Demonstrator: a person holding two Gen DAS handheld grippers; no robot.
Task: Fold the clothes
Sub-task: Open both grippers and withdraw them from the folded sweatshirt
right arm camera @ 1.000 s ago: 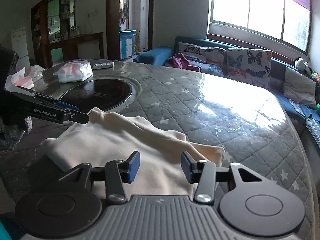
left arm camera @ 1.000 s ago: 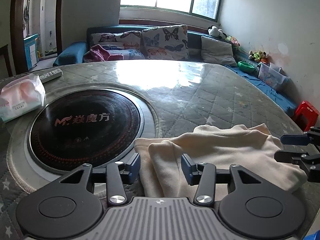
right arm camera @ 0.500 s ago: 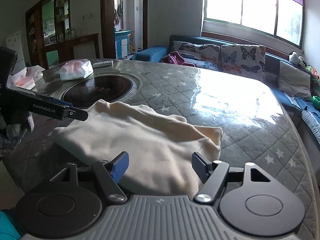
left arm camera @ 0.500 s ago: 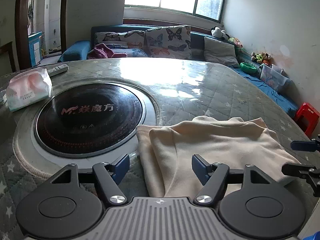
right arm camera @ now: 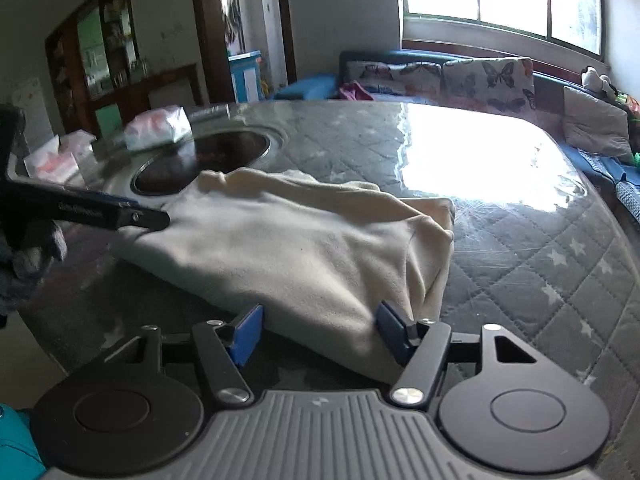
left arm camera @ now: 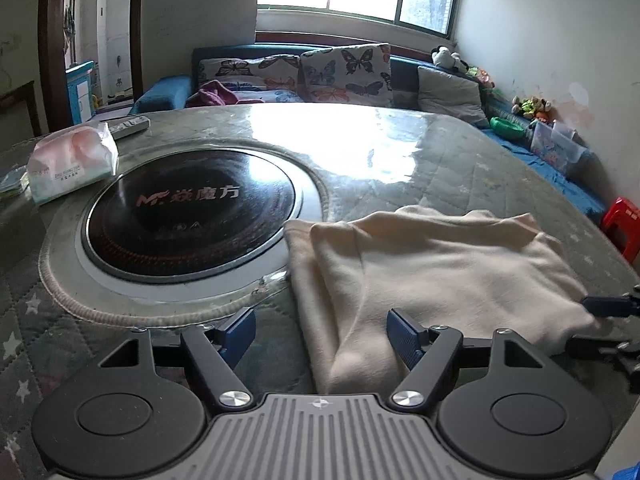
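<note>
Both claws gape over the folded cream garment [left arm camera: 440, 268]: left [left arm camera: 320, 338] opening, right [right arm camera: 316, 330] closing, seemingly unclamped.

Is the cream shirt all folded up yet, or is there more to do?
Partly done. The cream garment already lies doubled over in layers on the quilted table. Right now the left gripper is opening over its near edge, and the right gripper is closing around its near corner, though the pads do not look clamped yet. Probably left: another fold to make it smaller.

One cream garment [left arm camera: 440, 276], two tools [left arm camera: 320, 336] [right arm camera: 316, 332], one tissue pack [left arm camera: 72, 160], one remote [left arm camera: 130, 125]
</note>
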